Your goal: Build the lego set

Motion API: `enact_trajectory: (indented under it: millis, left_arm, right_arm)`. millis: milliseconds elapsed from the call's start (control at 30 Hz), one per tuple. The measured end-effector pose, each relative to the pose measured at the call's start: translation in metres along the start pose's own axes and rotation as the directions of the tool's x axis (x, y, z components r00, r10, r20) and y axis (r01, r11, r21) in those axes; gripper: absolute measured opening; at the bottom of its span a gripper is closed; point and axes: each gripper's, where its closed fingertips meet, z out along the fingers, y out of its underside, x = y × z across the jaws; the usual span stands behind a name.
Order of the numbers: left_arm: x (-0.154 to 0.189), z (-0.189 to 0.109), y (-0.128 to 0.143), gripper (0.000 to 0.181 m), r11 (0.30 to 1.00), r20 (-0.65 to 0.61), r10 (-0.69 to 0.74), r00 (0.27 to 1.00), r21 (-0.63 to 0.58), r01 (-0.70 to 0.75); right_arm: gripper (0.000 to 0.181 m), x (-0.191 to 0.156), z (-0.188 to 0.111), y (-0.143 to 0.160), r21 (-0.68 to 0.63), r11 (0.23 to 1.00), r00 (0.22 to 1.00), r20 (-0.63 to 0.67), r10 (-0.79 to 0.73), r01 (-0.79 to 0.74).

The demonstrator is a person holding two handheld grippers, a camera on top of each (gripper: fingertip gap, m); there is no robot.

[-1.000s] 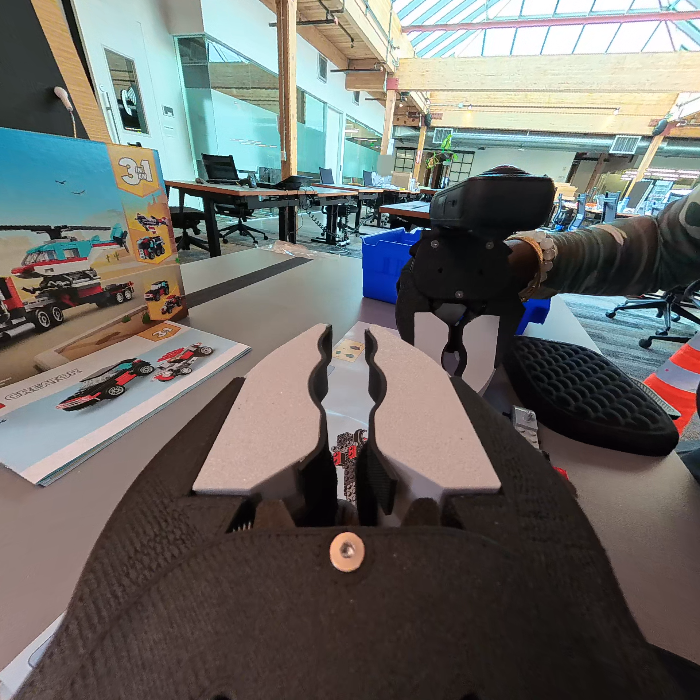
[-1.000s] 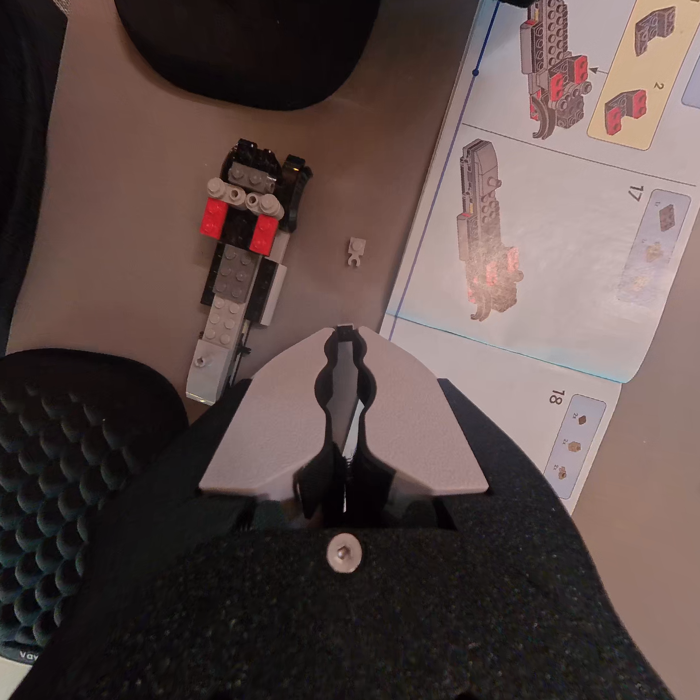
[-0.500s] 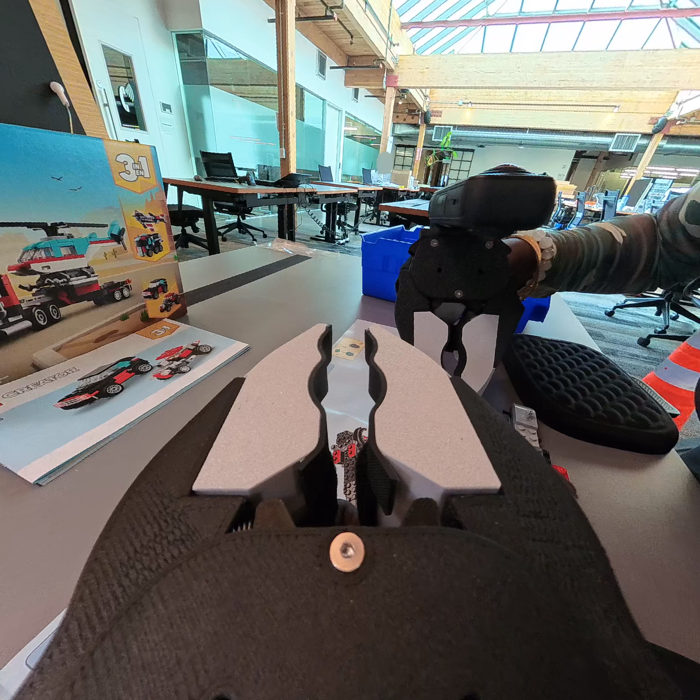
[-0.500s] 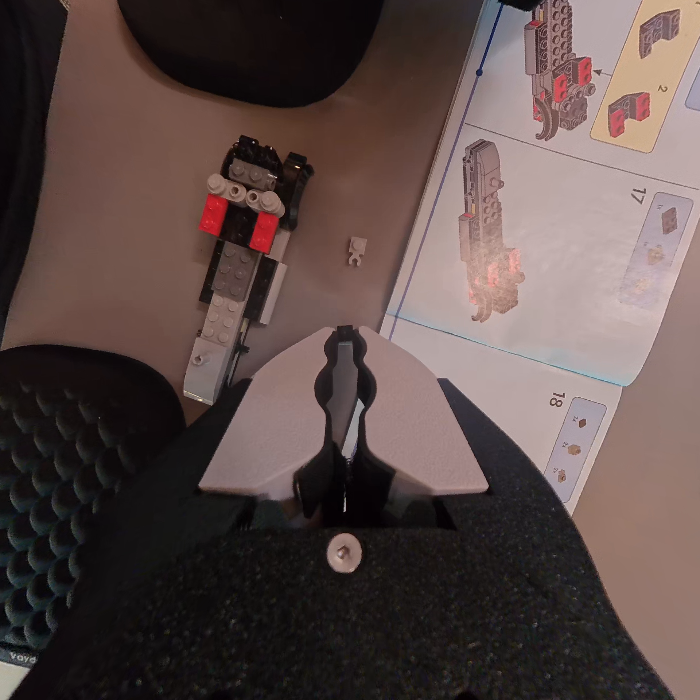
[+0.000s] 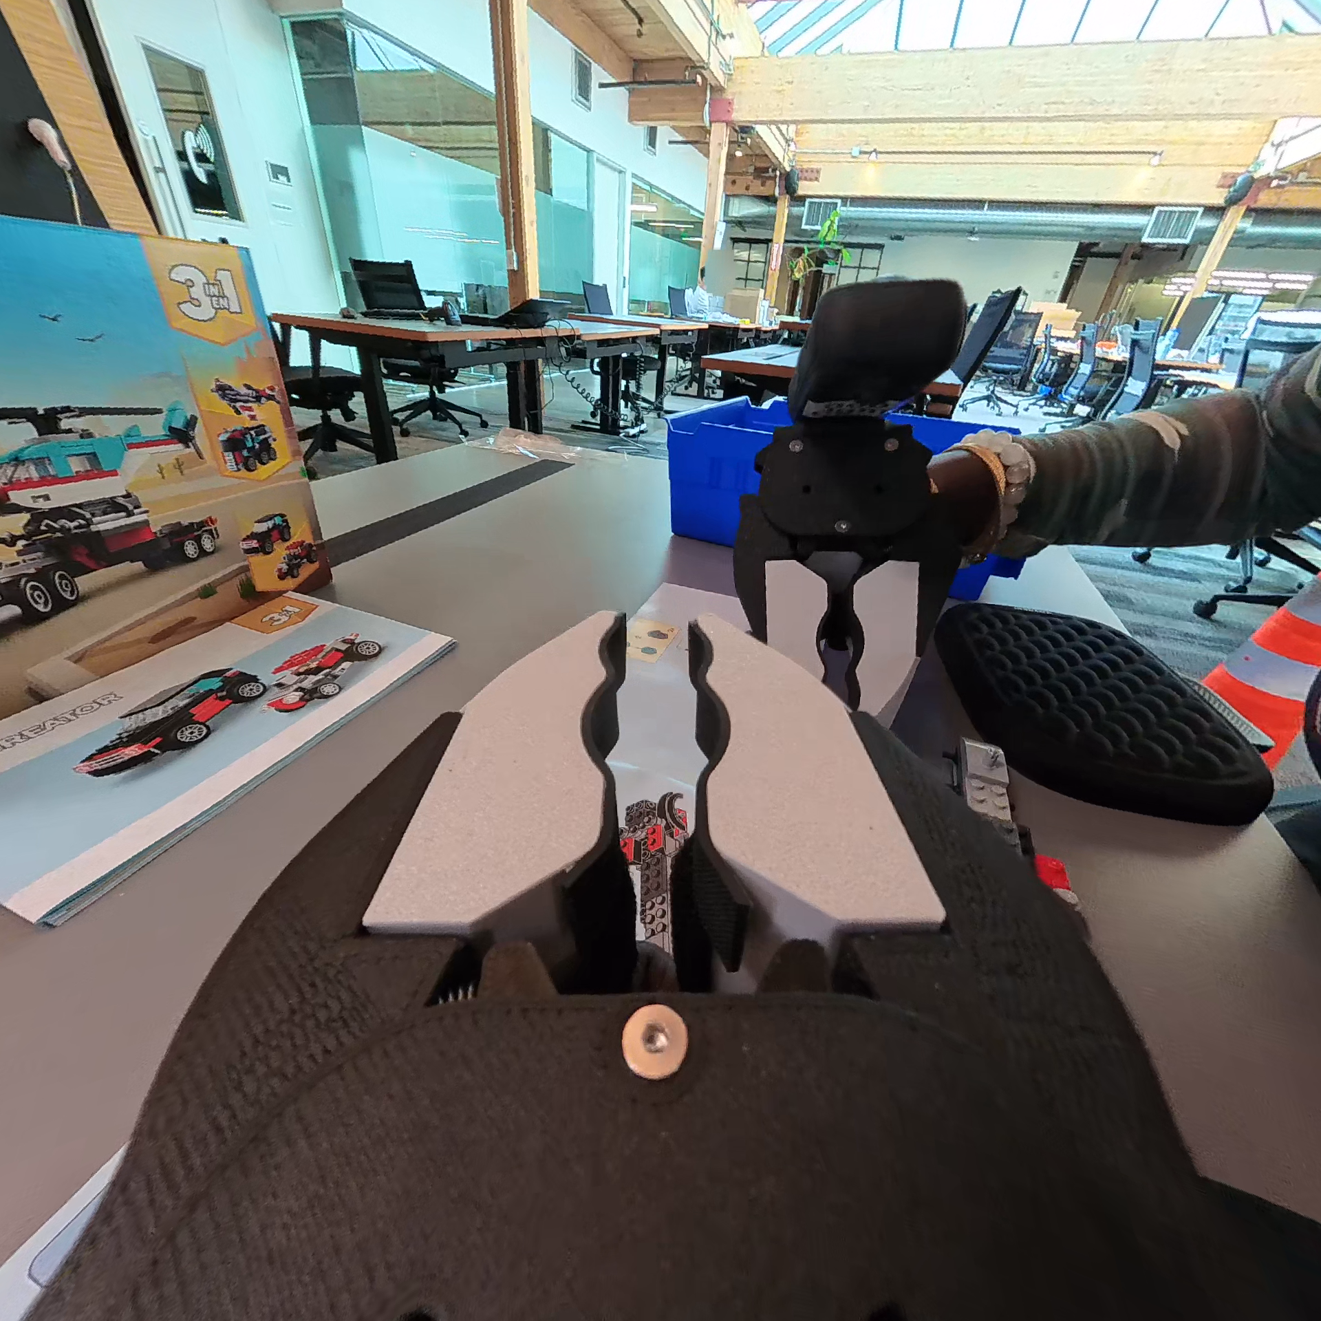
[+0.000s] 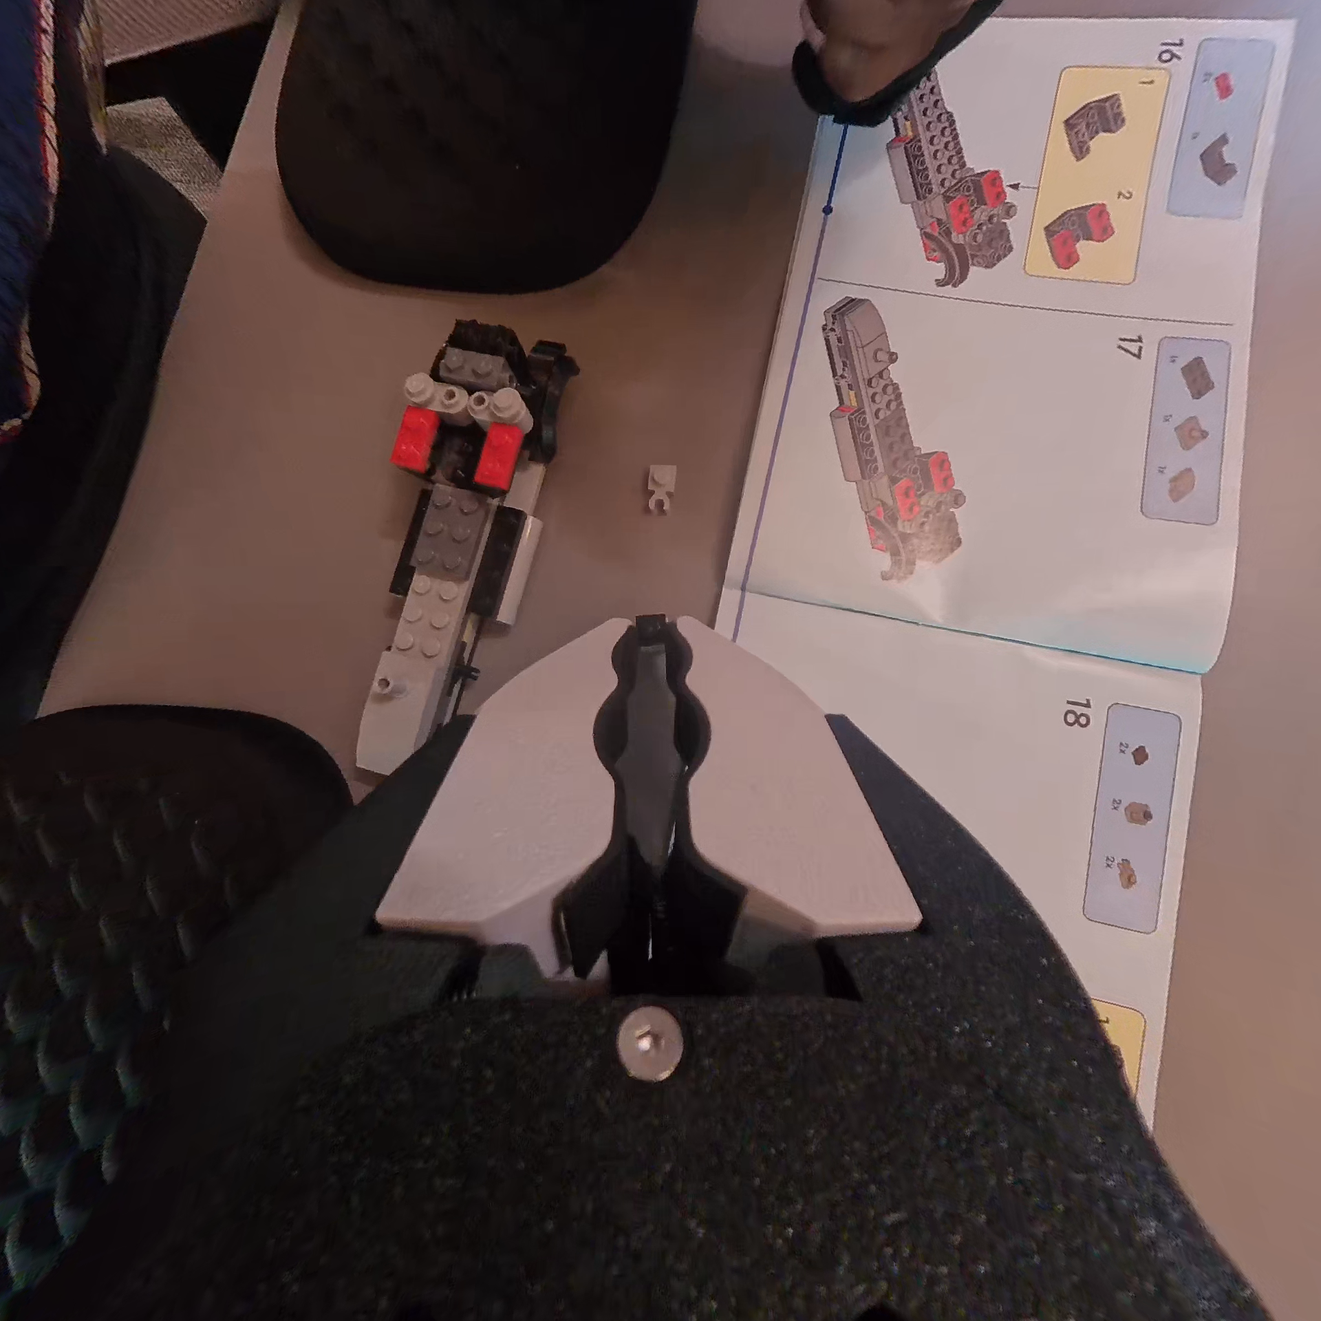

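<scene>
The part-built lego model [image 6: 464,515], grey, black and red, lies on the grey table [image 6: 286,429]; its grey end also shows in the left wrist view [image 5: 990,786]. A small light-grey clip piece [image 6: 661,490] lies loose to the model's right. My right gripper [image 6: 652,632] is shut on a small black piece [image 6: 652,627] at its tips, hovering just short of the clip piece. In the left wrist view it [image 5: 843,686] points down at the table. My left gripper [image 5: 656,629] is open and empty, low over the open instruction booklet [image 6: 1001,429].
Two black textured pads lie beside the model, one beyond it [image 6: 486,143] and one nearer [image 6: 143,822]. A blue bin [image 5: 715,464] stands at the back. The lego box [image 5: 129,443] and a closed booklet [image 5: 200,715] are on the left. Some 12 cm of space lies between my two pairs of fingers.
My right gripper has tilted slightly while staying shut on the black piece. The left gripper has barely moved.
</scene>
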Motion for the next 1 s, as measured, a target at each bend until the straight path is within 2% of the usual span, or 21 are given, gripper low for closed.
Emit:
enact_trajectory:
  millis: [233,567,867,1000]
  left_arm:
    - [-0.0004,-0.0002,0.0006,0.017,1.000,0.003,0.006,1.000,-0.005,-0.006]
    - [-0.0003,-0.0002,0.0008,0.017,1.000,0.001,0.007,1.000,-0.007,-0.006]
    - [-0.0011,0.0000,0.0009,0.017,1.000,0.007,0.011,1.000,-0.008,-0.010]
    - [-0.0030,-0.0017,-0.0020,0.017,1.000,0.018,0.012,1.000,0.005,-0.012]
  right_arm:
    - [0.008,0.0008,0.0012,0.0034,-0.071,0.997,0.999,0.000,-0.033,0.033]
    - [0.008,0.0005,0.0023,0.0039,-0.095,0.995,0.999,0.004,-0.033,0.033]
    - [0.007,-0.0001,0.0027,0.0042,-0.301,0.954,0.999,-0.032,-0.024,0.013]
    - [0.007,-0.0005,0.0021,0.0037,-0.343,0.939,0.999,-0.041,-0.036,0.020]
